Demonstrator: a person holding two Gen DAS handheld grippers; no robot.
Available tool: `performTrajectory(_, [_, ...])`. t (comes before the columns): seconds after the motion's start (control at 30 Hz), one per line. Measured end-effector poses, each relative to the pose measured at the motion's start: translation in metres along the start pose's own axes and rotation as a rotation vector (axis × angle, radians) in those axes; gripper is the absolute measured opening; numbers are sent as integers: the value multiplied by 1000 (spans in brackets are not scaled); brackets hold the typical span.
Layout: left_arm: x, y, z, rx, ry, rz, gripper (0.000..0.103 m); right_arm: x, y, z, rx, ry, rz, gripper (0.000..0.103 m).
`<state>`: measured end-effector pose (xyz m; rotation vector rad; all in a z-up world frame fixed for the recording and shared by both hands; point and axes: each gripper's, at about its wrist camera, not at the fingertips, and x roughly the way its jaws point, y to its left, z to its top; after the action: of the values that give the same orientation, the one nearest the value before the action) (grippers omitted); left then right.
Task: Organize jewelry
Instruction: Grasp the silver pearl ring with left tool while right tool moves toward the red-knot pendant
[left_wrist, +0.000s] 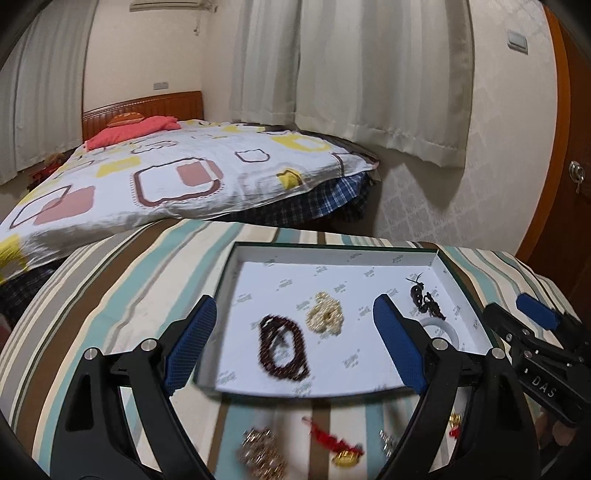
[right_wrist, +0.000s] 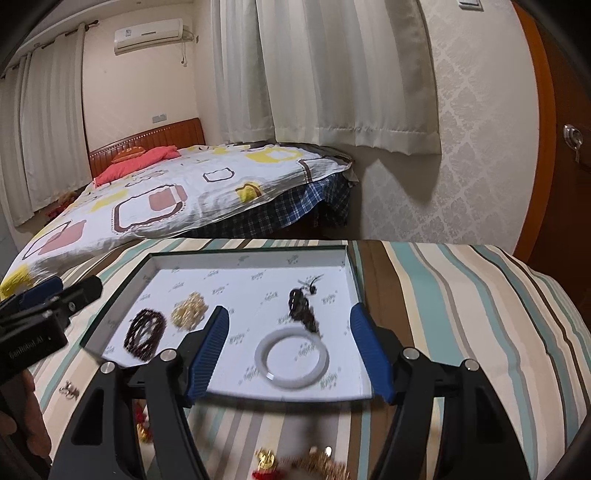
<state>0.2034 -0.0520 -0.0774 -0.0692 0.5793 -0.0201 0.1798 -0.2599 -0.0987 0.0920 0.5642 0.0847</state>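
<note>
- Left tongs (left_wrist: 295, 343) are hanging released above the white box tray (left_wrist: 332, 258); nothing is sitting between the blue pads.
- Right tongs (right_wrist: 291, 350) are likewise standing released and empty over the tray.
- Tray is resting on the striped bench cover (right_wrist: 461, 295), holding a dark red bead string (left_wrist: 282, 347), a cream bead cluster (left_wrist: 325, 314), a black pendant cord (right_wrist: 304, 306) and a white bangle (right_wrist: 291, 360).
- Gold chain (left_wrist: 262, 454) and red-tasselled charm (left_wrist: 336, 445) are lying on the cover, outside the tray's near edge.
</note>
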Motion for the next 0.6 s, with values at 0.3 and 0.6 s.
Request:
performTrajectory(0.3, [-38,27,-36,-10,-7,56,85,-34,5,-34,7,-4,-18,66])
performTrajectory(0.6, [-50,51,-72,-28,65,99,84,-56,9,-69,0,22,-30,66])
